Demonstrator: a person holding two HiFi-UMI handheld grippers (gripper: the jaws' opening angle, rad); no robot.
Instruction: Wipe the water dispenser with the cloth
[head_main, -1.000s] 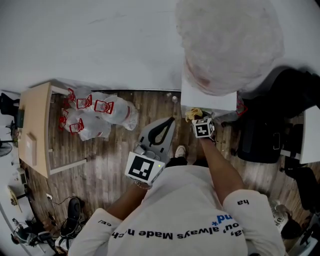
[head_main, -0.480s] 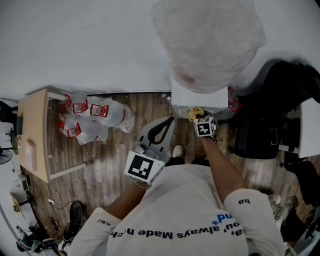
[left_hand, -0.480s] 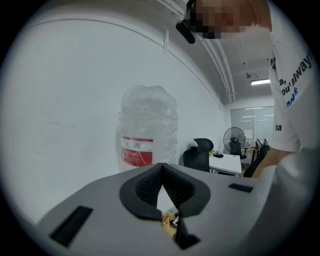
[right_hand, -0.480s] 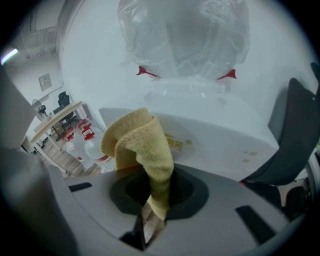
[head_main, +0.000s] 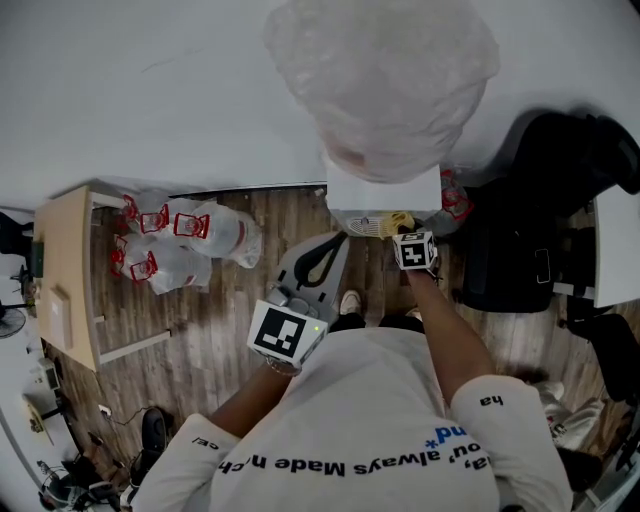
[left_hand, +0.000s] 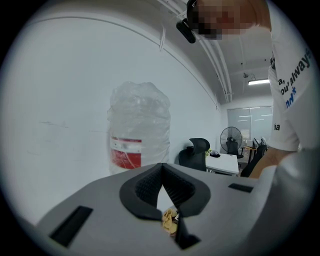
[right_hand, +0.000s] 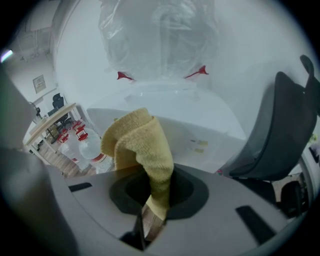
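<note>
Right claw (head_main: 401, 232), in the head view, is clamped on the yellow cloth (head_main: 399, 221). The cloth sits at the front top edge of the dispenser (head_main: 384, 192); whether it touches or is just short I cannot tell. Left claw (head_main: 336, 247) hangs behind it and to its left, pinched together on nothing, so the right one is plainly nearer. Ahead of and above both stands the bottle (head_main: 385, 80), wrapped in plastic, its long axis upright. Print on the shirt (head_main: 350, 440) reads "always Made", upside down.

Left gripper view: the jaws meet at the tips, empty. Ahead and to the left, the bottle carries a red label (left_hand: 125, 152), its print too small to read.

Right gripper view: the cloth pokes up out of the closed jaws, with the dispenser top straight ahead, just beyond. The wipe probably needs a short push forward, then a sideways stroke along that top.
</note>
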